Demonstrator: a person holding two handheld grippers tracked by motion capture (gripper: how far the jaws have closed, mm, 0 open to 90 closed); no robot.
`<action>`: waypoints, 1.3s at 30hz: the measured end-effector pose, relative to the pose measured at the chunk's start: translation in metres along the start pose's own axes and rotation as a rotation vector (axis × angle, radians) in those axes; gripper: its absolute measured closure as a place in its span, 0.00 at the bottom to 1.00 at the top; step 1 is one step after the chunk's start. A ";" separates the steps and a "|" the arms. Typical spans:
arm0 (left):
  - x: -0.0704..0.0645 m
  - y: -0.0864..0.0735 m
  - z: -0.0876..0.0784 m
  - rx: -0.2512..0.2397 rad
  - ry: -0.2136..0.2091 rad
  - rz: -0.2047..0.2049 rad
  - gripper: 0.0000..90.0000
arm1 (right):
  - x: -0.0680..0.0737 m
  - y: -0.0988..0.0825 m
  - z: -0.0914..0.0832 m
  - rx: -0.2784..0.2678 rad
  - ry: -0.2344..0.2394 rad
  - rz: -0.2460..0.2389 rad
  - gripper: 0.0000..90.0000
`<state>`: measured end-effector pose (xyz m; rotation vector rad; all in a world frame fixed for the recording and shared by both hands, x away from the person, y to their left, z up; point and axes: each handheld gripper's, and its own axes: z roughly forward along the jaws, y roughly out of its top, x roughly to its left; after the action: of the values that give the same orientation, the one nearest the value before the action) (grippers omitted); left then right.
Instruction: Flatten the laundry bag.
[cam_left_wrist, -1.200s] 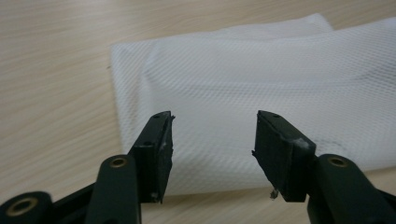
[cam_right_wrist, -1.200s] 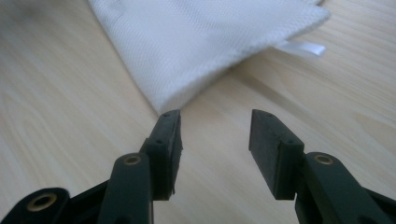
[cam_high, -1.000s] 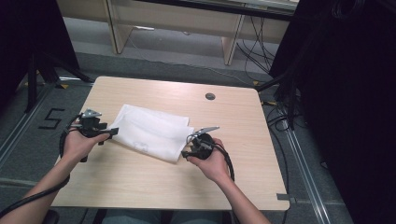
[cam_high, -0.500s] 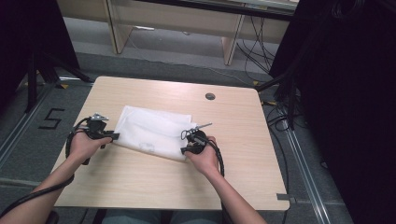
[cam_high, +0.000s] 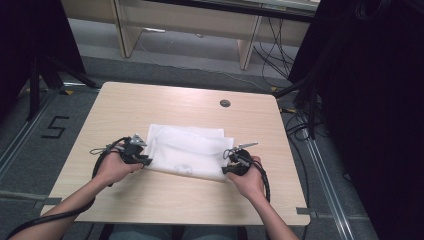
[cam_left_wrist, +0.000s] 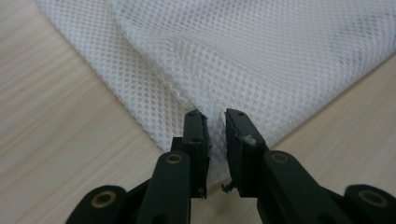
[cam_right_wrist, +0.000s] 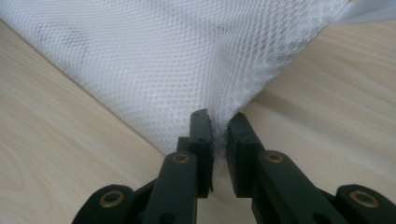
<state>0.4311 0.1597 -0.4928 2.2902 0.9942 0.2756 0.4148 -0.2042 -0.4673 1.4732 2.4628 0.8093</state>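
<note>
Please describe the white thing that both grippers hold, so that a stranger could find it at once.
On the light wooden table, near its middle, lies a white mesh bag, folded flat. The left gripper and right gripper pinch its near corners; its fine netting is the only fabric there.

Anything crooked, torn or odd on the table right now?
Nothing looks damaged. The folded white mesh cloth lies slightly askew on the light wooden table, its layers not lining up at the far edge. Each hand-held gripper, left and right, pinches a near corner.

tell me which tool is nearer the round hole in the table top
Right. The right tool grips the white mesh cloth at its near right corner, below the hole. The left tool grips the cloth's near left corner, farther off.
</note>
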 end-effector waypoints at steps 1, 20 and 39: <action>-0.005 0.000 0.001 -0.005 -0.007 0.009 0.87 | -0.004 -0.004 -0.002 -0.005 -0.003 -0.005 0.91; -0.020 -0.004 -0.008 0.028 -0.046 0.061 0.82 | -0.024 0.007 -0.043 -0.132 -0.089 0.038 0.66; -0.054 0.011 0.005 -0.138 -0.114 0.225 0.65 | -0.008 0.100 0.053 -0.019 -0.062 -0.150 0.51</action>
<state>0.4024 0.1132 -0.4876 2.2640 0.6415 0.2936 0.5164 -0.1554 -0.4606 1.2690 2.4767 0.7445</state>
